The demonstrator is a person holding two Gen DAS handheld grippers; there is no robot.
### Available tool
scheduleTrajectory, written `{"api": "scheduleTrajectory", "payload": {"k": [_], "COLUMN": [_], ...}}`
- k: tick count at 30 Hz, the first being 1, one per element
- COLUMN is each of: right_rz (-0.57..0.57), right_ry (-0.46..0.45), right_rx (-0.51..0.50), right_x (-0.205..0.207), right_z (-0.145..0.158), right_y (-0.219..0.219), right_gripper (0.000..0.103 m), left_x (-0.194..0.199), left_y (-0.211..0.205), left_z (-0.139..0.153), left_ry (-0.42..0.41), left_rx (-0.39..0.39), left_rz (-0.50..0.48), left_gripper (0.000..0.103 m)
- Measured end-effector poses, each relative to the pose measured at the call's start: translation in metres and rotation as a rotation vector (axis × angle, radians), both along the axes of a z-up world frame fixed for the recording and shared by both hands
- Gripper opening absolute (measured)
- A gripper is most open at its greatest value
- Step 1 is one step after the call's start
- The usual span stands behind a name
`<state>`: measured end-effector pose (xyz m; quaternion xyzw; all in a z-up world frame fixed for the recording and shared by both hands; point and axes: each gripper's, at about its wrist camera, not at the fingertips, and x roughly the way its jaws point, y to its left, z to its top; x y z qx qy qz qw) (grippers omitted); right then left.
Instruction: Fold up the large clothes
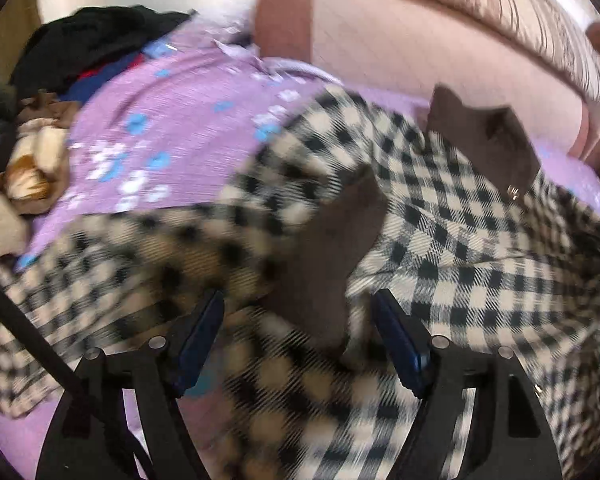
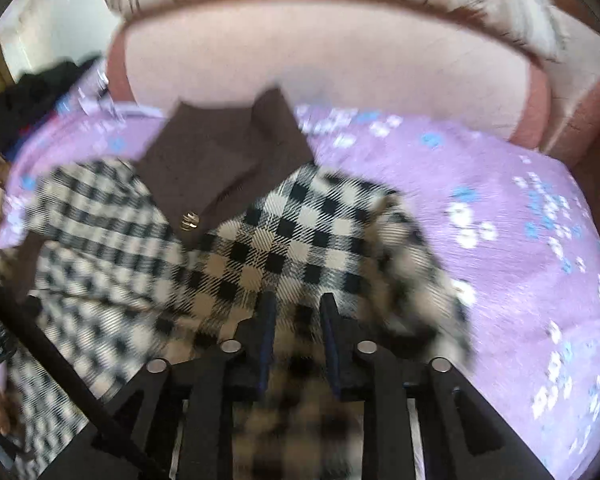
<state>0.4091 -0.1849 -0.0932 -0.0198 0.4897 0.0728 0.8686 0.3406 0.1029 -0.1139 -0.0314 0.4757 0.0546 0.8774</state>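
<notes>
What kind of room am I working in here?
Most likely a bedroom. The checked coat lies on a purple flowered bedsheet, a padded pink headboard rises behind it, and a pile of other clothes sits at the far left of the bed.

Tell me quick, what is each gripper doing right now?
Left gripper: open, jaws wide apart over the checked coat, gripping nothing.
Right gripper: jaws close together with checked coat fabric between them; too blurred to tell whether they are clamped.
</notes>
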Motion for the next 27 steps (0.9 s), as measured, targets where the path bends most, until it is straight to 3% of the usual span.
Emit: {"api": "scheduleTrajectory", "payload": {"k": [4,7,10,13,15,19,23,27], "right_rz": [0.049,0.094,0.161,0.204,0.248,0.400,0.594,0.725], "right_ry": [-0.035,-0.007,0.026,0.028,0.035,0.027,-0.005,-0.073], "right_rx": [0.058,0.081,0.075,0.053,0.101,0.134,0.081,0.052], "right_x": [-0.055,-0.090,-0.108,-0.111,-0.113,-0.125,-0.146,-0.166], "right_z": [0.026,0.024,0.014,0.004,0.002,-0.002,-0.010,-0.009], "right_y": [-0.020,-0.017,0.012,0.053,0.084,0.173,0.279,0.359], "right_gripper": [0.039,0.039,0.039,0.039,0.039,0.041,0.046,0.050], "left_x": [-0.047,-0.089,-0.110,-0.121,-0.129,-0.150,-0.174,-0.199], "left_y": [0.032,0.063,0.093,0.127,0.154,0.207,0.251,0.290], "left_z": [0.018,0.023,0.022,0.017,0.016,0.035,0.054,0.061], "left_ry": [-0.017,-0.017,-0.028,-0.031,-0.032,-0.099,-0.142,-0.184], "left_rx": [-0.045,-0.096,-0.090,-0.122,-0.137,-0.127,-0.077,-0.122], "left_rz": [0.075,0.160,0.258,0.336,0.413,0.526,0.638,0.736], "left_gripper": [0.076,0.076,0.076,0.076,0.076,0.076,0.076,0.076]}}
